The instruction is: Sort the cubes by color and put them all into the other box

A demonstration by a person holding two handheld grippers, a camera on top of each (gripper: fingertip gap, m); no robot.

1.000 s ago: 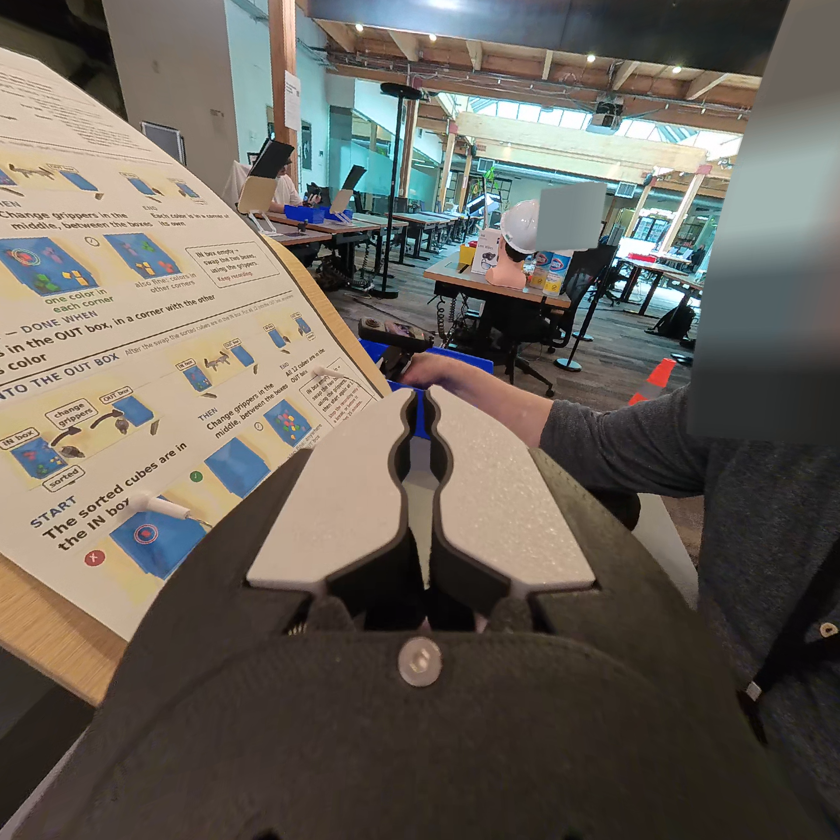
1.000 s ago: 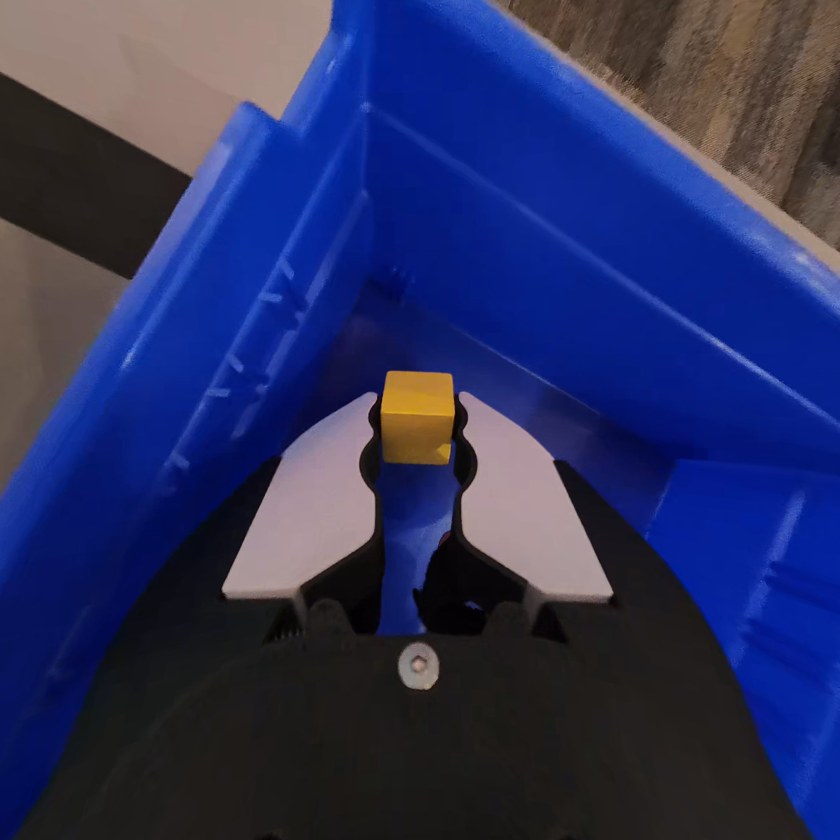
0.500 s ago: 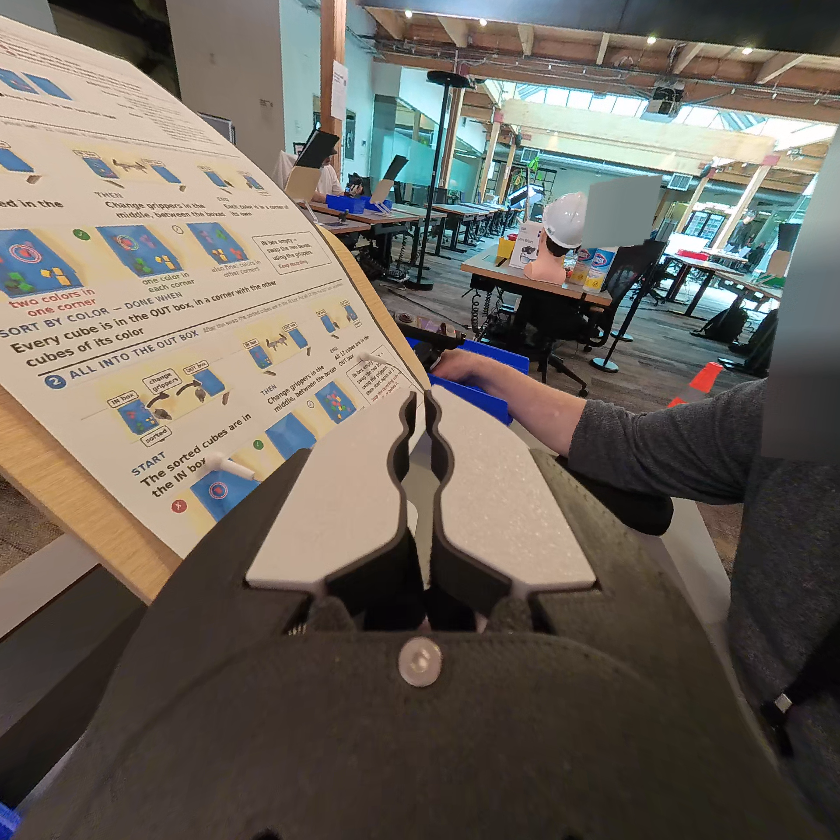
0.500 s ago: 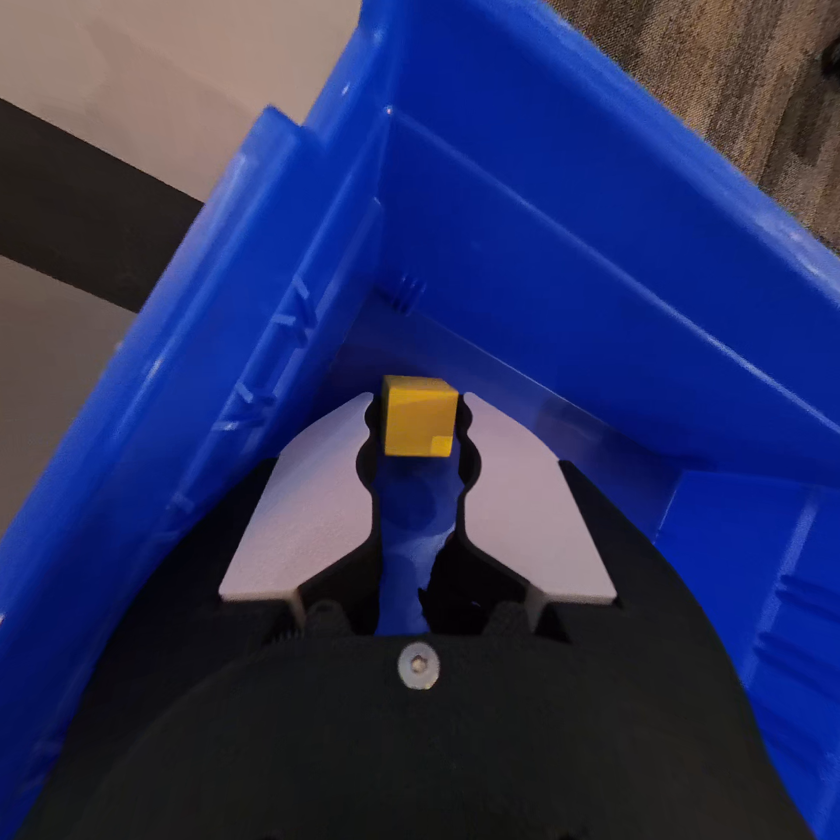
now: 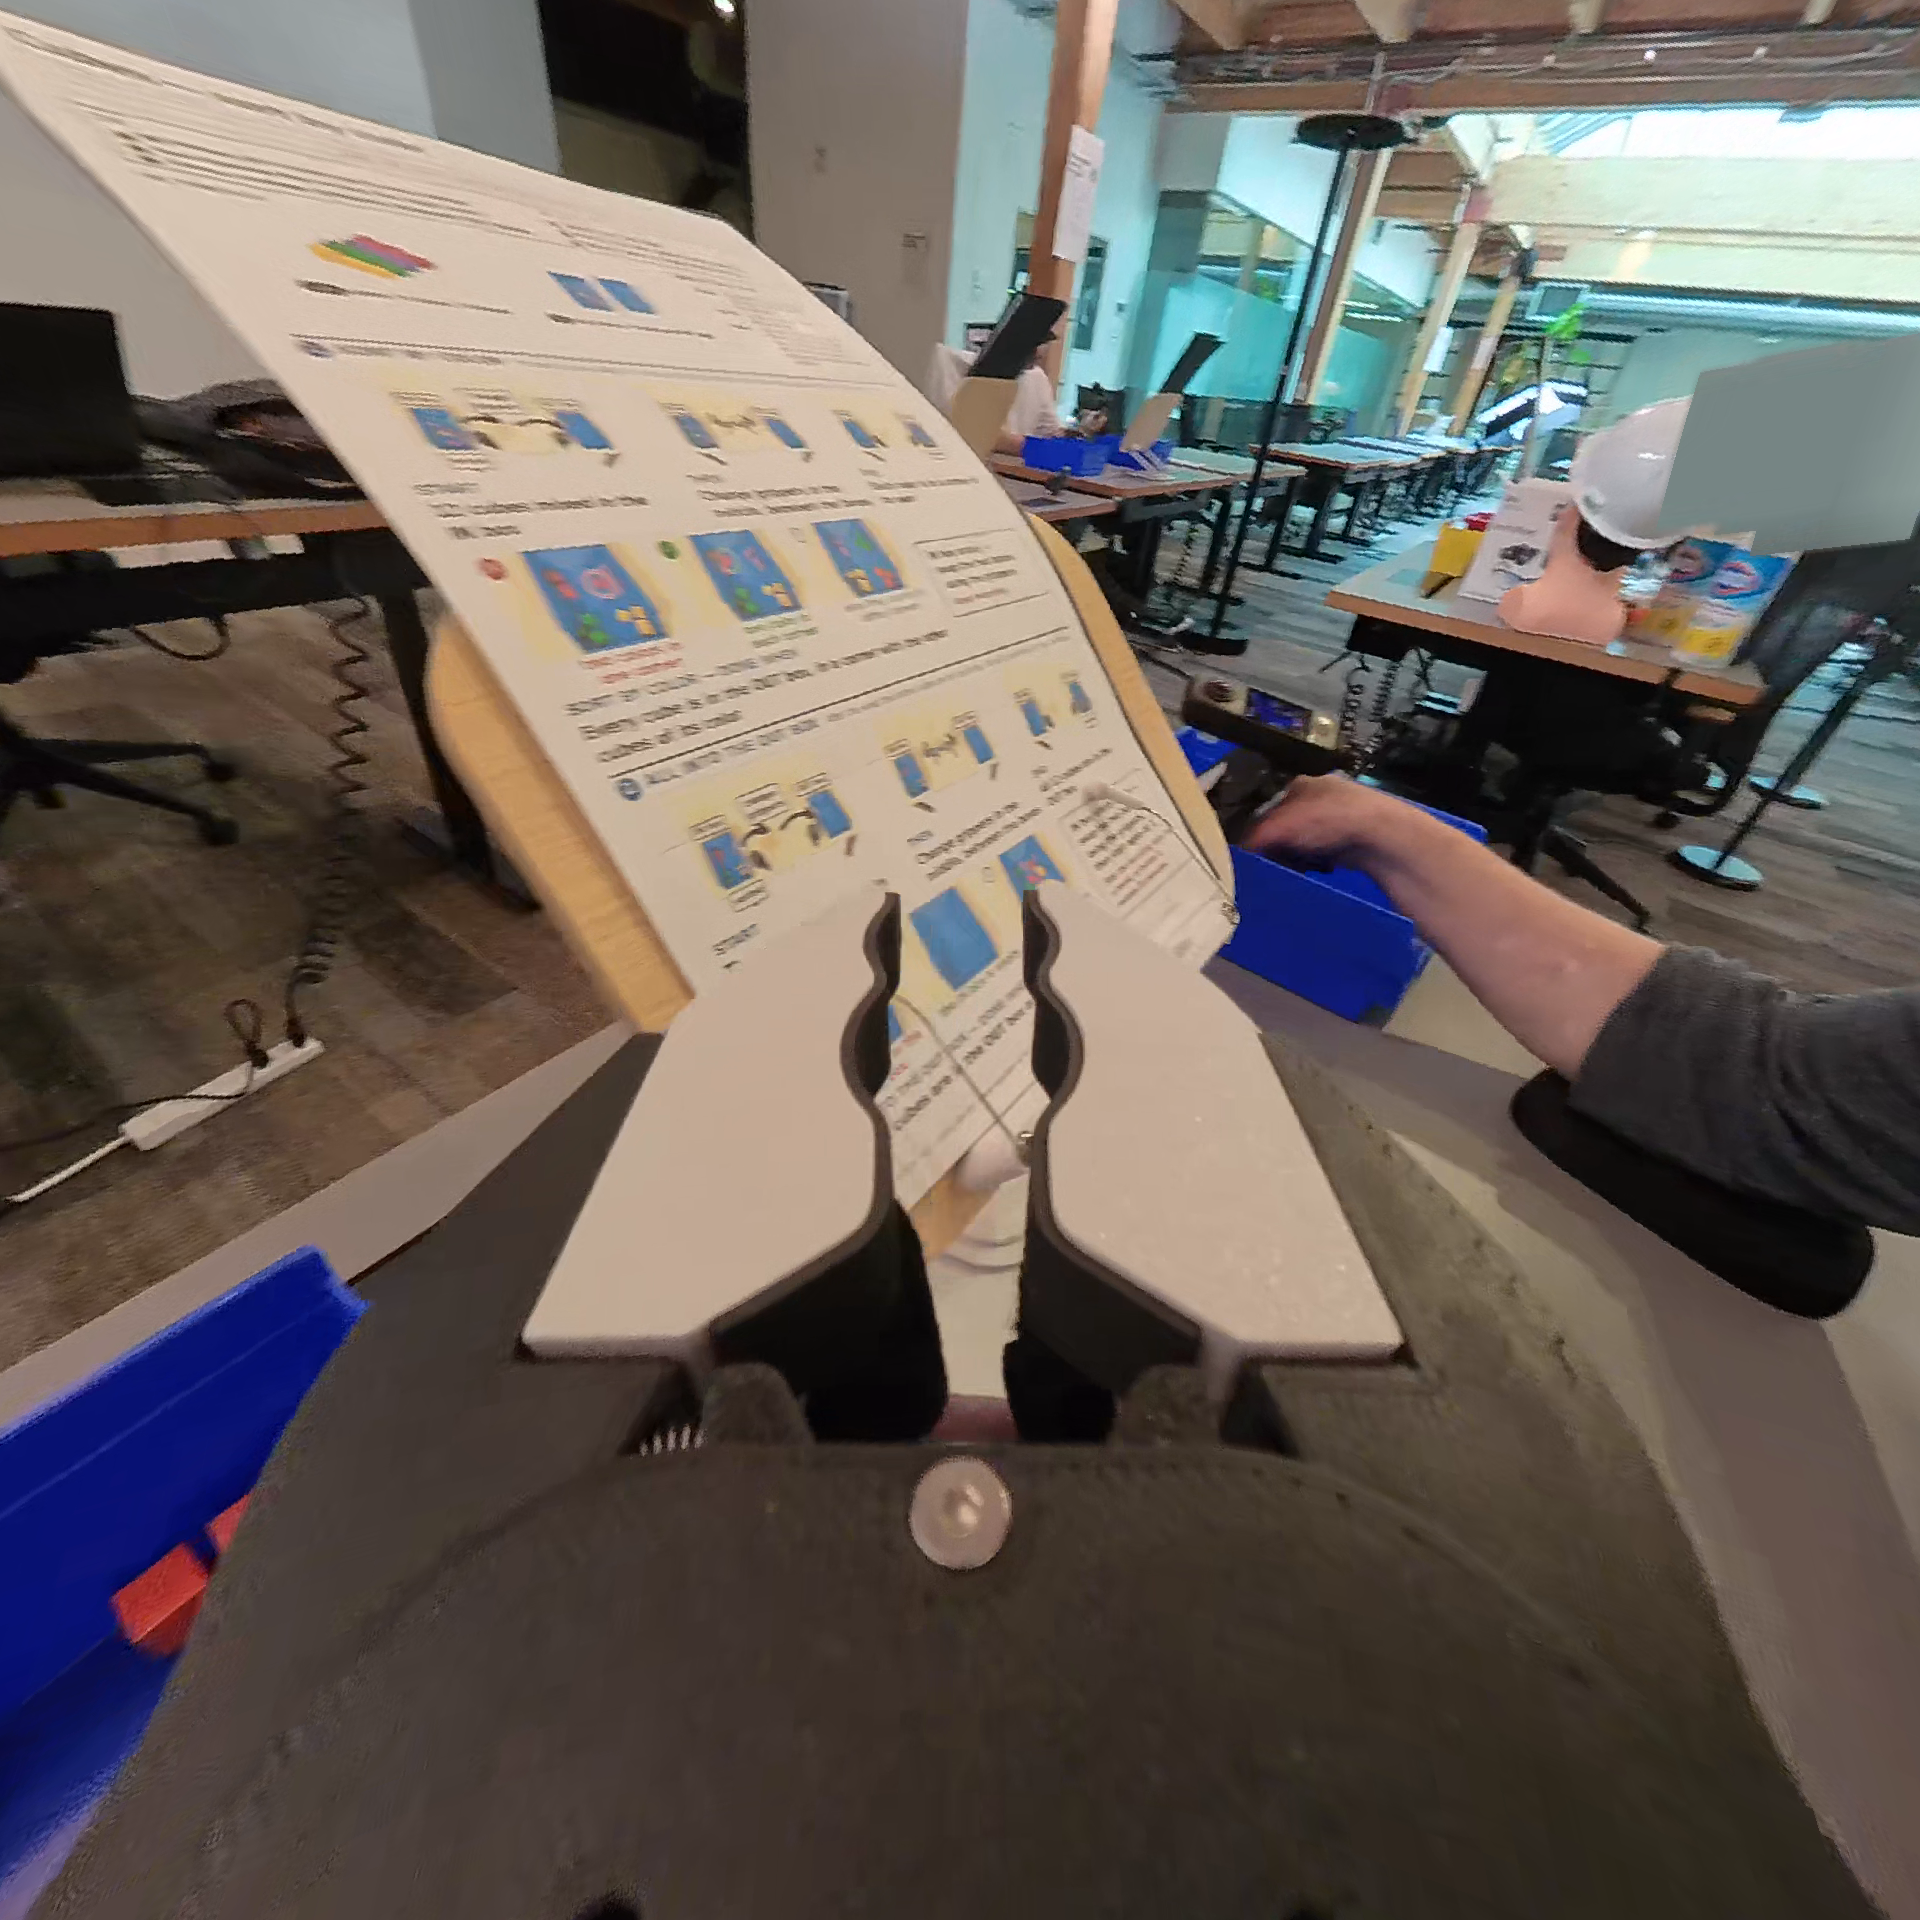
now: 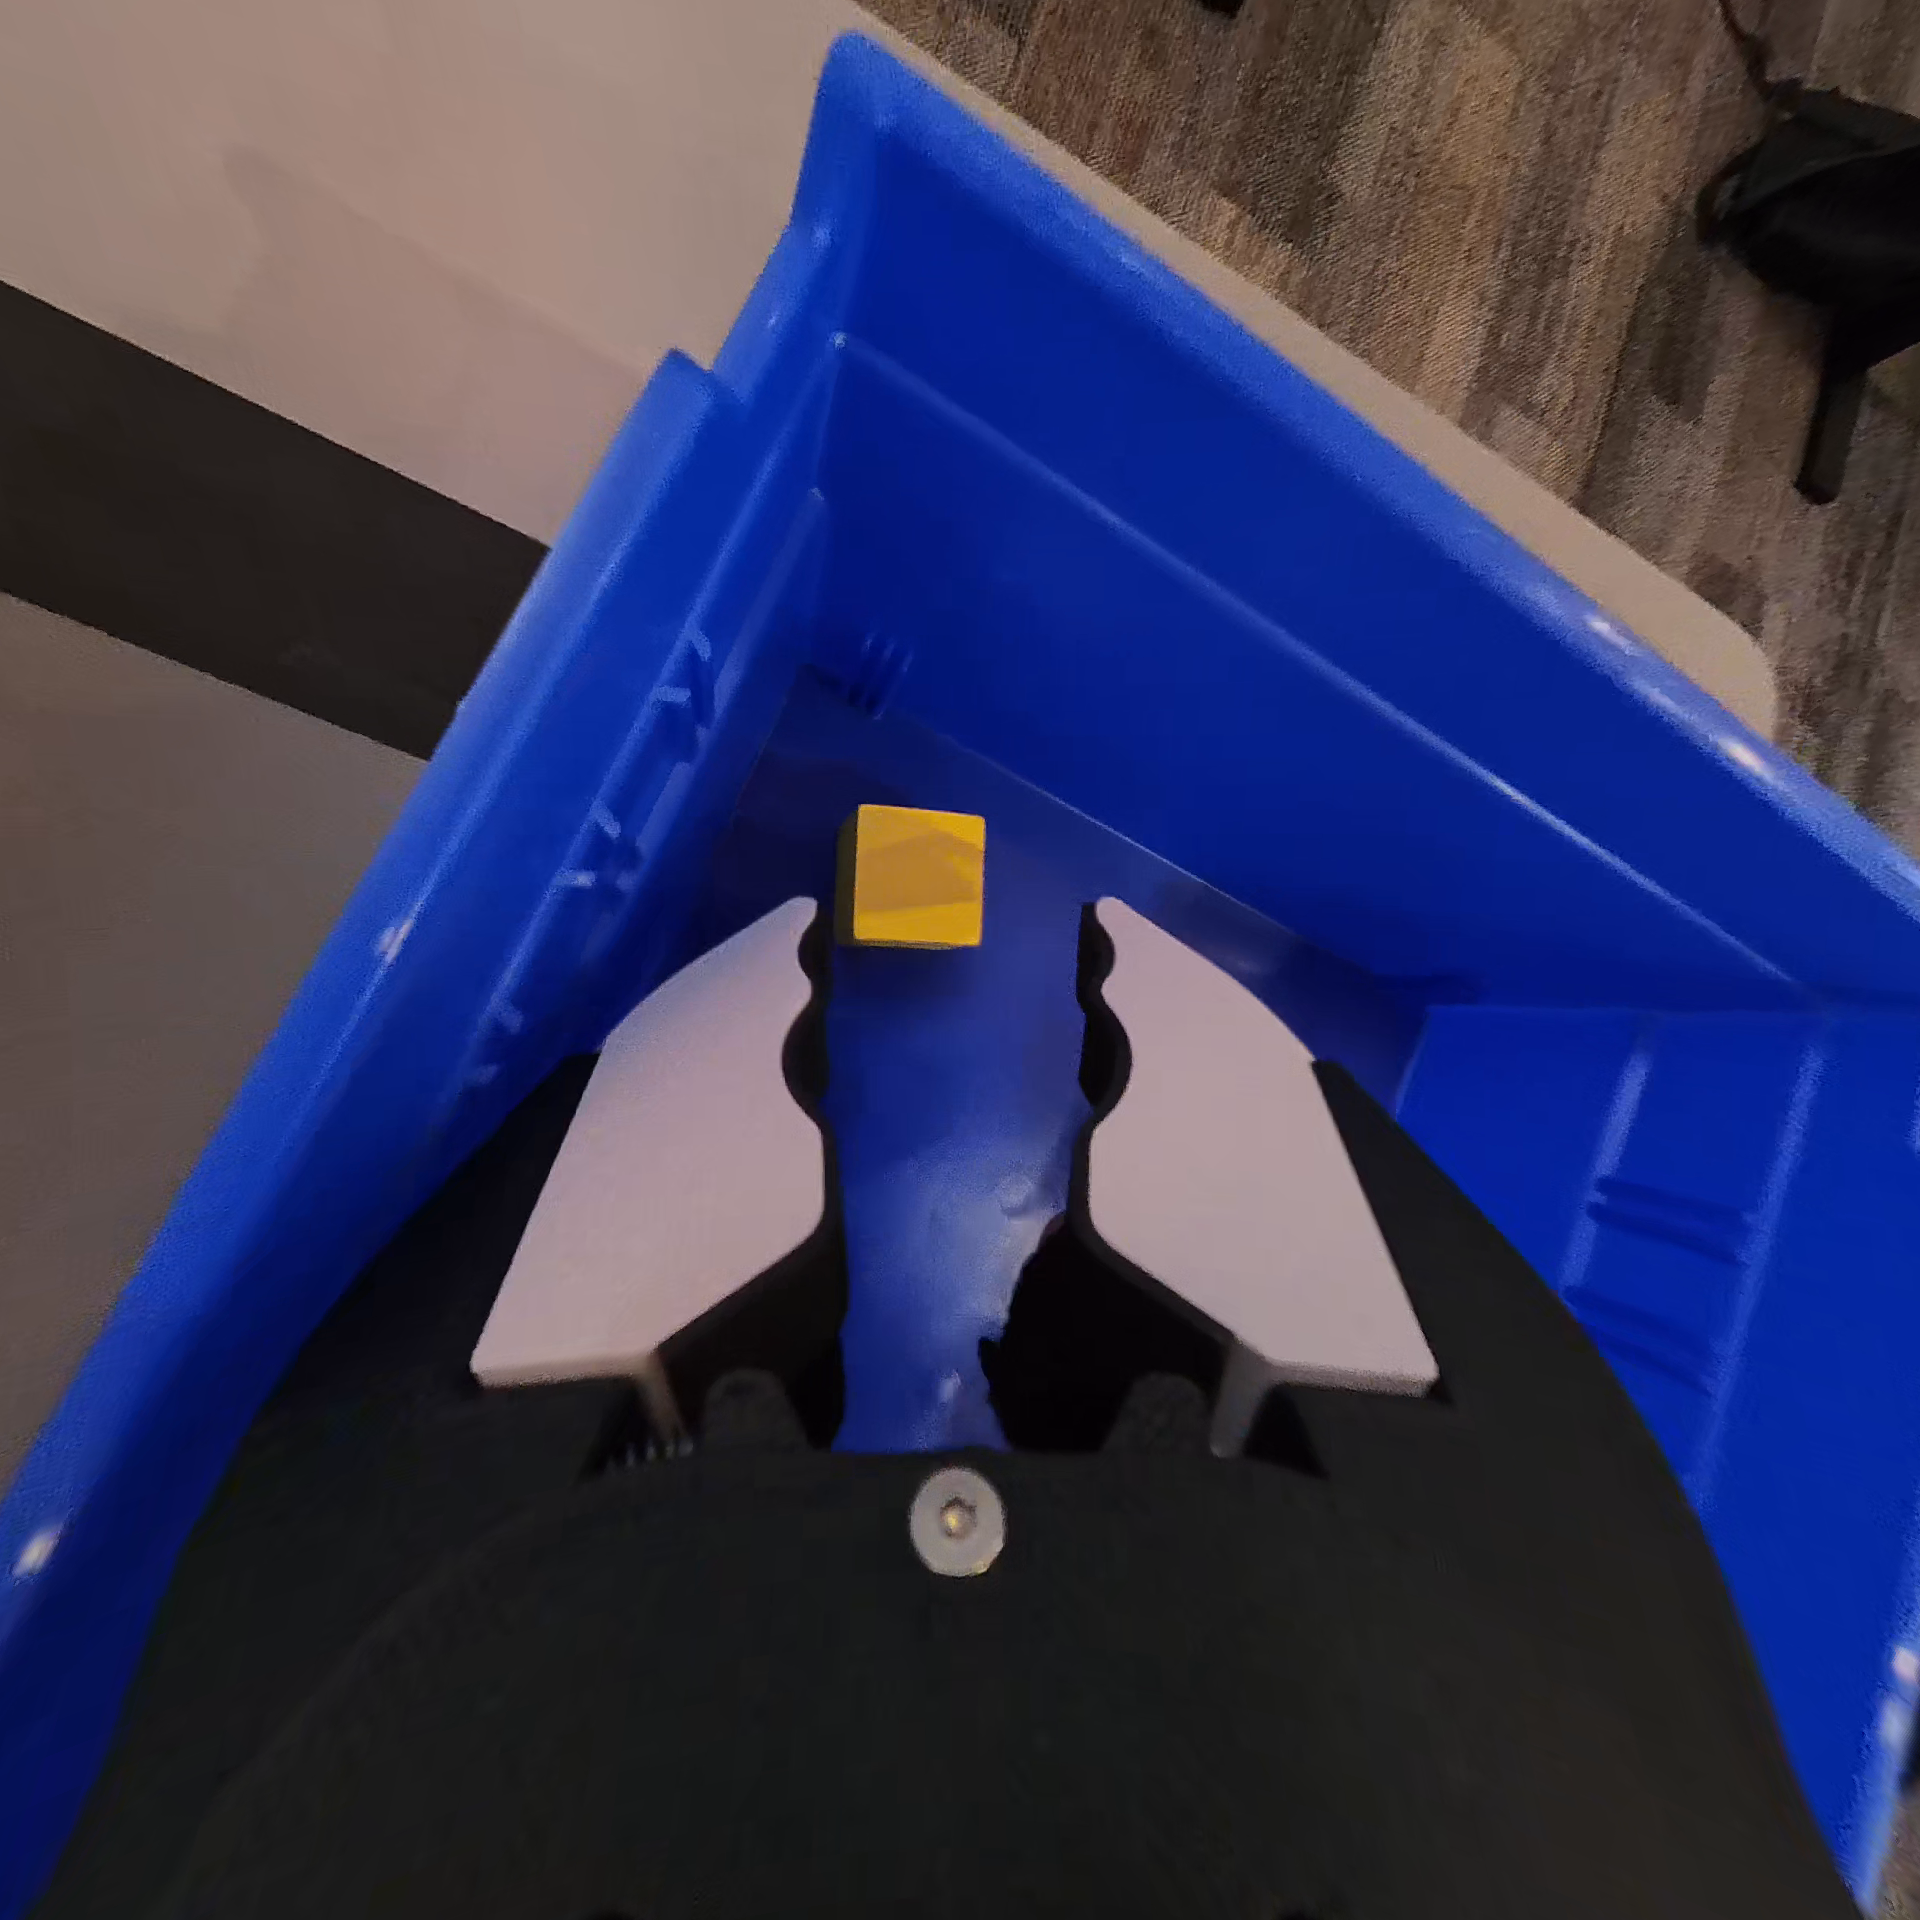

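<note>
In the right wrist view my right gripper [image 6: 951, 909] is open inside a blue box [image 6: 1195, 623], near its far corner. A yellow cube [image 6: 916, 878] lies on the box floor just ahead of the left fingertip, free of both pads. In the left wrist view my left gripper [image 5: 956, 904] is open and empty, raised in front of a tilted instruction board [image 5: 675, 540]. A second blue box [image 5: 156, 1455] shows at the lower left with a red cube [image 5: 171, 1595] in it. The first blue box [image 5: 1320, 935] shows at right, under the person's hand [image 5: 1320, 821].
The person's forearm and grey sleeve [image 5: 1714, 1060] reach across the right side over a black wrist pad [image 5: 1683, 1216]. A black strip [image 6: 208, 582] crosses the grey table. Desks, chairs and a white helmet [image 5: 1621, 468] stand in the background.
My right gripper opened and let go of the yellow cube, which now rests on the box floor. My left gripper opened from shut and swung left and down, bringing the second box into view.
</note>
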